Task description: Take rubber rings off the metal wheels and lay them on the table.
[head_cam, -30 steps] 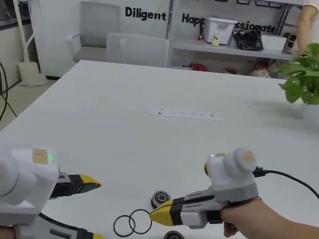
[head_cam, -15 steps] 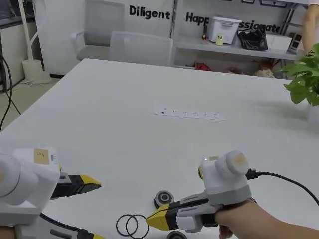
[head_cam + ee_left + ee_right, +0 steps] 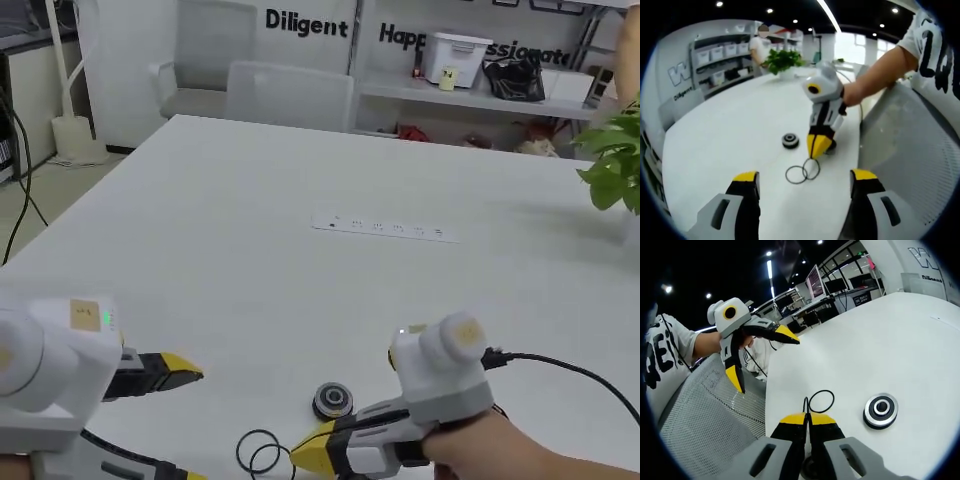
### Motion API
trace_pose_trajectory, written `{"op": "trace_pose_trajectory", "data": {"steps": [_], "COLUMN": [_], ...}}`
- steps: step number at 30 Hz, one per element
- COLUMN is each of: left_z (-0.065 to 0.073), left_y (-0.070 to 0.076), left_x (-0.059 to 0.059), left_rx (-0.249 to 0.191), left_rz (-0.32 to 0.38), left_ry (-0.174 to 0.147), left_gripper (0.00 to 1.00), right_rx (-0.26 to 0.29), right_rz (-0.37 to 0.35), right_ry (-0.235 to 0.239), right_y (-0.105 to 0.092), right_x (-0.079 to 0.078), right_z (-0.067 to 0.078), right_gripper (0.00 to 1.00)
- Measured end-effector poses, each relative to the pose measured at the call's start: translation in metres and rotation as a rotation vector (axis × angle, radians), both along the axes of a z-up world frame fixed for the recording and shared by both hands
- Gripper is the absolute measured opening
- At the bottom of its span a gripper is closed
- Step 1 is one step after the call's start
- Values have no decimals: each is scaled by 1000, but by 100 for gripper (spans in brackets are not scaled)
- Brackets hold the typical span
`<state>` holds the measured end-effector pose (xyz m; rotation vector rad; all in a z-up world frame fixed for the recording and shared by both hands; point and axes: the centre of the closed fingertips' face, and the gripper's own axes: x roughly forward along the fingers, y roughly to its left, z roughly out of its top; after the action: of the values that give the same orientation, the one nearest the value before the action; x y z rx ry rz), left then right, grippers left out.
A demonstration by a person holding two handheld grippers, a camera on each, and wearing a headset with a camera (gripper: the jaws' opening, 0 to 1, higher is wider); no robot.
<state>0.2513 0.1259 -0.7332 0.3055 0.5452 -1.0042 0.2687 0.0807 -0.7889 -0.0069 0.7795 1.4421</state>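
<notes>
Two thin black rubber rings lay overlapping on the white table beside a rubber-rimmed metal wheel, the yellow-tipped right gripper clenched at their edge (apparently depositing one), the left gripper spread wide, empty, standing clear.

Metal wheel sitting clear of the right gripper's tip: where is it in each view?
Head view: wheel low centre, up-right of the rubber rings.
Left gripper view: wheel near centre, up-left of the rubber rings.
Right gripper view: wheel lower right, to the right of the rubber rings.
Shared landmark: the black rubber rings lying flat close beside it.
</notes>
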Motion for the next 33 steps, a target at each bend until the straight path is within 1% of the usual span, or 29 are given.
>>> {"op": "trace_pose_trajectory", "data": {"steps": [5,11,22,33], "left_z": [0,-3,-2,-1], "left_y": [-1,-1,-4,-2], "left_x": [1,1,0,0], "left_rx": [-4,1,2,5], "left_rz": [1,1,-3,1], "left_ry": [1,8,9,4], "left_gripper": [75,74,75,75], "right_rx": [-10,-19,-20,-18], "right_rz": [-8,-20,-27,-39], "right_ry": [1,-7,-16,-31], "right_y": [-2,-4,-6,-6], "right_x": [1,4,5,8], "right_z": [-3,-7,-9,-8], "right_gripper": [0,0,0,7]}}
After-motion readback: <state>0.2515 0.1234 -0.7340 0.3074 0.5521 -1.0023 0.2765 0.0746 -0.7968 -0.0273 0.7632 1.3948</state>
